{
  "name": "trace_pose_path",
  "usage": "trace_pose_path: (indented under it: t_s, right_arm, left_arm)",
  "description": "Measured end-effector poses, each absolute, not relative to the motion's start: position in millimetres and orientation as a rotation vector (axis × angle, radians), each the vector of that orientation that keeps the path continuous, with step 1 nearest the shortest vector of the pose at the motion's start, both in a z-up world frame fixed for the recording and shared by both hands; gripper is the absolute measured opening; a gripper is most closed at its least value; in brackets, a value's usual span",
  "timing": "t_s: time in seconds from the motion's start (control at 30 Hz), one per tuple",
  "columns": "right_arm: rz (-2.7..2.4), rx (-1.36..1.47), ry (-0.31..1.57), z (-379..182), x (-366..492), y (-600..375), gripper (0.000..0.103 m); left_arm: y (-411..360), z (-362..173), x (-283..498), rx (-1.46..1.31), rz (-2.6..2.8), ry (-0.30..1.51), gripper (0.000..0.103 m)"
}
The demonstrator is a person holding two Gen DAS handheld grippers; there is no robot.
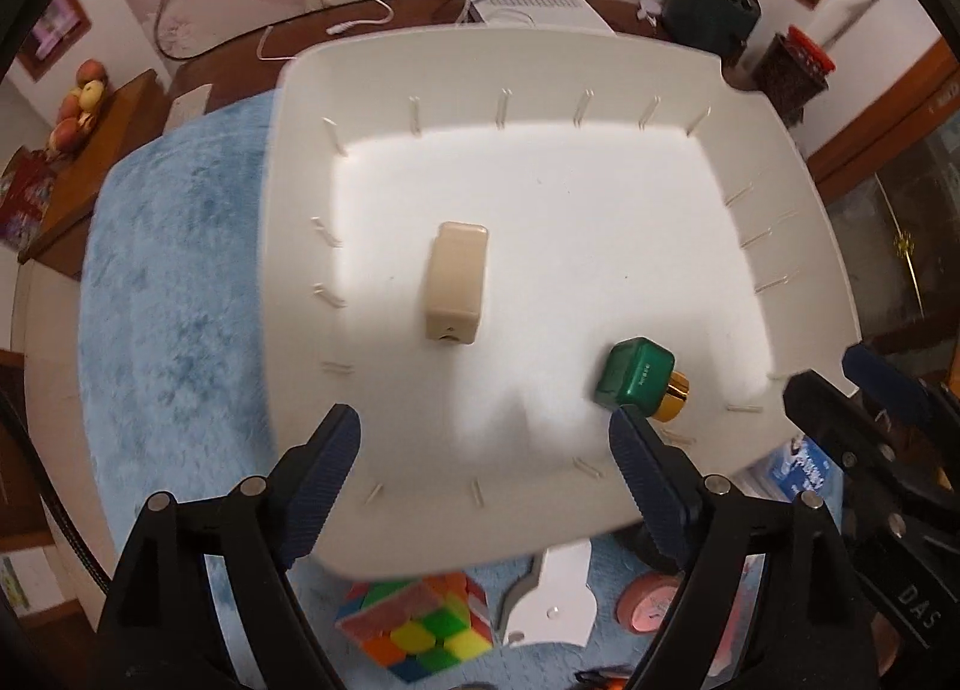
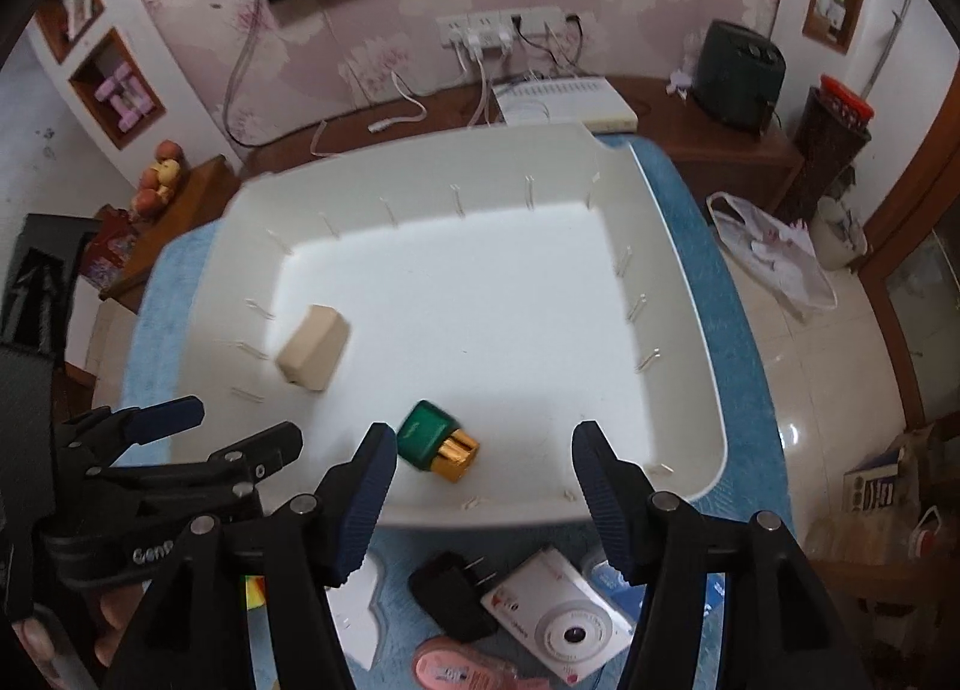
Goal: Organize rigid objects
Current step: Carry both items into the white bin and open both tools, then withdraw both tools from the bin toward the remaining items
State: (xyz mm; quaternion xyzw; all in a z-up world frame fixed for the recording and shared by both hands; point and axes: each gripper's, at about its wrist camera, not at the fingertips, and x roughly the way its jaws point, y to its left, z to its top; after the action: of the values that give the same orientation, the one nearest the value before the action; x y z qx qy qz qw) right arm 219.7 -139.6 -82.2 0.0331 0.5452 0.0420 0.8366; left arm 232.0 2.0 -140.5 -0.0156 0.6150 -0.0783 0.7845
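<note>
Left gripper: black frame with blue ribbed pads, held over the near edge of the tray; its jaws are spread wide and nothing is gripped between them.
Right gripper: same build, jaws parted with nothing pressed between the pads; it is held above the tray's near rim.
Green box-shaped bottle with a gold cap: laid on its side on the tray floor, near the front rim, just beyond both grippers.
Beige rectangular plastic block: laid on the tray floor, well apart from the green bottle, toward the tray's left side as seen from the right wrist.
Shallow white plastic tray: set on a blue fluffy cloth.
Multicoloured puzzle cube: placed on the cloth, outside the tray, near its front edge.
White compact camera: laid on the cloth beside a black plug adapter.
Pink round tape dispenser: seen on the cloth, close to the camera.
</note>
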Motion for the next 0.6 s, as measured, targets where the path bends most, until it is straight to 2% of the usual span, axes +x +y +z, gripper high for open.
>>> trace_pose_path:
  t_s: [0.5,0.6]
  right_arm:
    - [0.232,0.085,1.070,-27,147,-139,0.062]
    - [0.250,0.082,1.060,-22,134,-142,0.065]
  left_arm:
    - [21,-77,162,-0.123,-0.131,1.196,0.087]
    - [24,-65,146,-0.138,-0.122,1.176,0.087]
